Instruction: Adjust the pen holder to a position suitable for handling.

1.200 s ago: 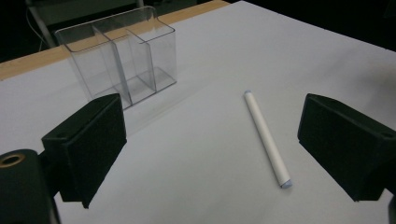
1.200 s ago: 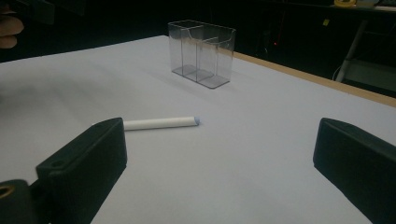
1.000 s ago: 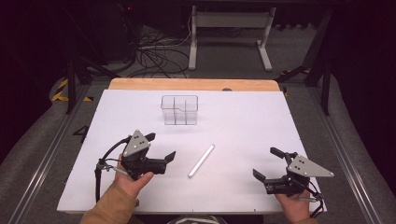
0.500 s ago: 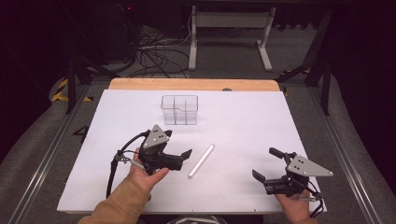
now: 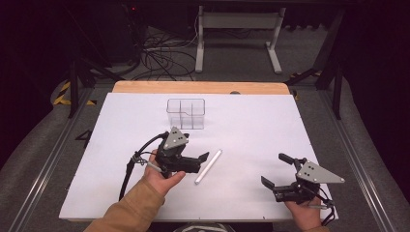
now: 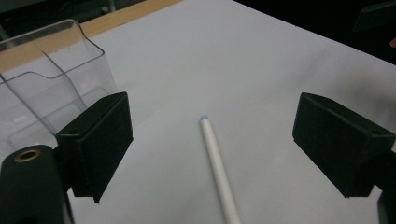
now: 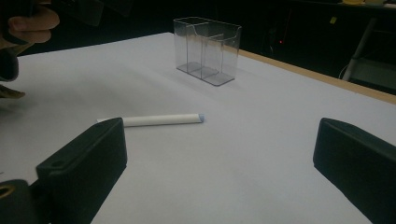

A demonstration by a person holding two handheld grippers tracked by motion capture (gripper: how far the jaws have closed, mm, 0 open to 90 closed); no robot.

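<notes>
A white stick with a bluish tip [image 5: 209, 166] lies flat on the white table [image 5: 251, 121], just right of my left gripper [image 5: 203, 162]. In the left gripper view the stick [image 6: 217, 168] lies on the table between the two wide-apart jaws of that gripper [image 6: 211, 140], untouched. Those jaws have just been closing a little and stand open. My right gripper [image 5: 274, 170] rests near the front right edge, open and holding nothing. From the right gripper view [image 7: 219, 172] the stick [image 7: 159, 120] lies ahead on the left.
A clear plastic organiser with compartments [image 5: 186, 114] stands toward the back of the table, behind the stick; it also appears in both gripper views [image 6: 51, 88] [image 7: 208, 44]. A wooden strip [image 5: 198, 87] edges the far side. Cables and a stand lie on the floor beyond.
My left gripper has moved right across the table, up to the white stick. The stick and the right gripper have stayed where they were.
</notes>
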